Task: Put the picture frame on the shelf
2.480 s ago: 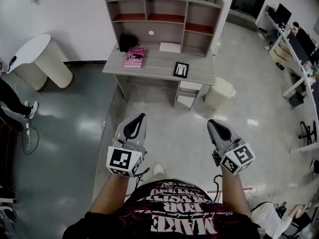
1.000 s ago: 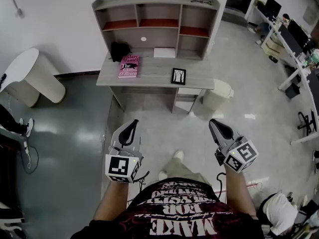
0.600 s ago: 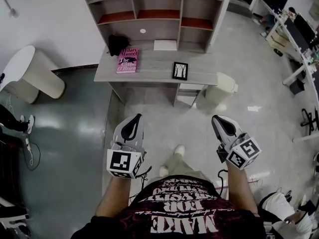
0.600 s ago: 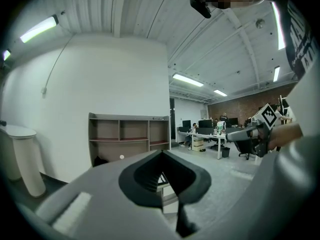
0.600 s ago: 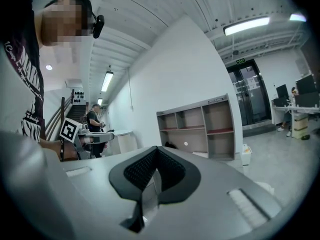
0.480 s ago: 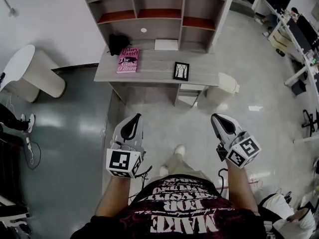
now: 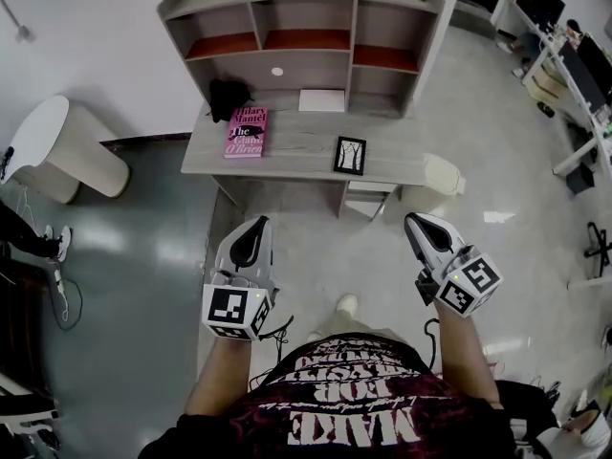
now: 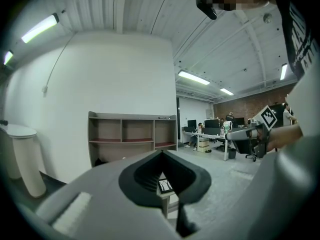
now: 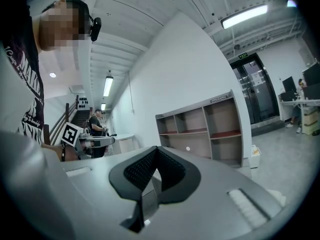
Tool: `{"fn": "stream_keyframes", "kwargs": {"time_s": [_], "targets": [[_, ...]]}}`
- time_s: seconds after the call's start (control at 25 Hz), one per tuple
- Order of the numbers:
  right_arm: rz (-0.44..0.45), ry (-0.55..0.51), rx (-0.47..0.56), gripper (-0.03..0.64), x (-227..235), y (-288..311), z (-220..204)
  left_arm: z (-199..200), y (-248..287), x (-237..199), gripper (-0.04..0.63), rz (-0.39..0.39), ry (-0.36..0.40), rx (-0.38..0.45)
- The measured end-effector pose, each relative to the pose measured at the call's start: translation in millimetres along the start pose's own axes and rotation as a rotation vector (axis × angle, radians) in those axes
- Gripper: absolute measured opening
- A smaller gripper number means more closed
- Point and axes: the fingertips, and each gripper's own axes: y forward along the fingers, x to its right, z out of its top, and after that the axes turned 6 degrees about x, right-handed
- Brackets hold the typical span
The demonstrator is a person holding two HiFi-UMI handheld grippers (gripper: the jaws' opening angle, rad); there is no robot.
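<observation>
Frame (image 7: pixel 350 155) sits on the desk (image 7: pixel 287 157), toward the right front edge, below the shelf (image 7: pixel 304 15) cubbies. Left of it lies a pink book (image 7: pixel 246 130), and behind it a white box (image 7: pixel 321 100). Both grippers hang over the floor, well apart from the desk and pointing toward it. The left gripper (image 7: pixel 256 228) has its jaws together with nothing between them, and the right gripper (image 7: pixel 419 224) is likewise closed and empty.
</observation>
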Motion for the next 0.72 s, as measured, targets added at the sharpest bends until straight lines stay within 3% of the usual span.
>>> {"fn": "stream_keyframes", "kwargs": {"time_s": [0.28,0.52,0.72], "targets": [[0.024,0.007,0.014,0.026,34,23,10,6,29,-5,0.0,0.026,0.01,0.003],[0.053,-0.11,0.001,0.026,53,45,21,11,46,-13,0.001,0.077,0.026,-0.004],[0.054,-0.128,0.015,0.026,74,47,32,16,68,-6,0.0,0.083,0.04,0.004]]}}
